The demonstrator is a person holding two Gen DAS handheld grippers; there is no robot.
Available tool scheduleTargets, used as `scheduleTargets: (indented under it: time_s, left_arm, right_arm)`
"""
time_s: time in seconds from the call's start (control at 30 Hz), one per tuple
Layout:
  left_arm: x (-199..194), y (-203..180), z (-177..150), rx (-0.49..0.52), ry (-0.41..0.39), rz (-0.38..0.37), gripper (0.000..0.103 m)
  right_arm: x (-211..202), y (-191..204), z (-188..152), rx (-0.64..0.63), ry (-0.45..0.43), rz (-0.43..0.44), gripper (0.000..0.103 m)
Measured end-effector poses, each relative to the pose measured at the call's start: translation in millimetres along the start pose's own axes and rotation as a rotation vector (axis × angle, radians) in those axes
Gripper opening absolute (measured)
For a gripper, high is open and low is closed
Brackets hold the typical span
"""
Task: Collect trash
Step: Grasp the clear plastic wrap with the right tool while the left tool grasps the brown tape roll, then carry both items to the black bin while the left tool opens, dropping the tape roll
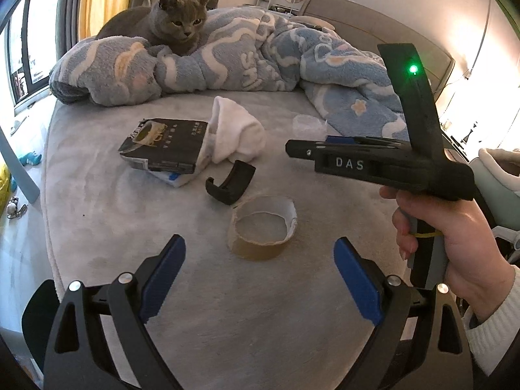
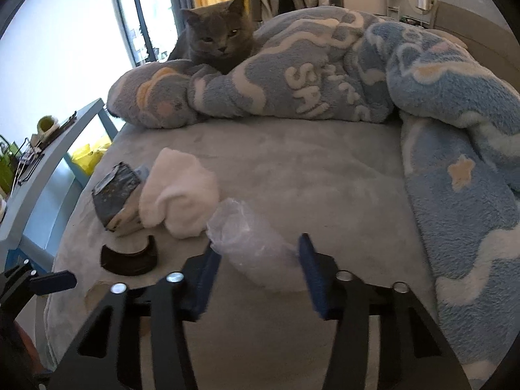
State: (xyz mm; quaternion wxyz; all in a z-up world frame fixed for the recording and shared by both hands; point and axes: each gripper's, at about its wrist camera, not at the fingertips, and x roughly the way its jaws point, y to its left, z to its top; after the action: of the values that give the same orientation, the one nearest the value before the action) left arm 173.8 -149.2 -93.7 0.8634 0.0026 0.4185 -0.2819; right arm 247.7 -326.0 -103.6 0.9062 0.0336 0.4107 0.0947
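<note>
On a grey bed, the right tool stands with its fingers apart on either side of one crumpled clear plastic wrapper, whose long axis runs from near the fingers toward the upper left. The left tool, fingers also apart and empty, hovers just short of one cardboard tape core lying flat, its hole facing up. Beyond lie one dark torn packet, one white sock and one curved black plastic piece. One grey cat watches from the blue blanket. Only the left view shows the whole core and the hand gripping the right tool; the right view alone shows the wrapper up close.
</note>
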Motion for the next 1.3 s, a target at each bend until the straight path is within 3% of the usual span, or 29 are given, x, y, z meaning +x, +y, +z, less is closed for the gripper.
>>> scheduleTargets:
  time_s: [0.07, 0.33, 0.8, 0.97, 1.3]
  left_arm:
    - [1, 0, 0, -0.003, 0.000, -0.001, 0.094]
    - [6, -4, 1, -0.013, -0.015, -0.005, 0.093]
    - [29, -10, 7, -0.016, 0.000, 0.061, 0.069]
    - [31, -10, 9, -0.023, 0.000, 0.082, 0.053]
    - [16, -11, 10, -0.012, -0.033, 0.075, 0.053]
  right_arm:
    - [2, -6, -1, 0.010, 0.001, -0.003, 0.037]
    - [-5, -12, 0, 0.002, -0.036, -0.007, 0.034]
    - [-23, -24, -2, 0.018, -0.075, 0.052, 0.034]
    - [-29, -29, -3, 0.024, -0.082, 0.063, 0.034]
    - [-41, -22, 4, 0.029, -0.111, 0.082, 0.034]
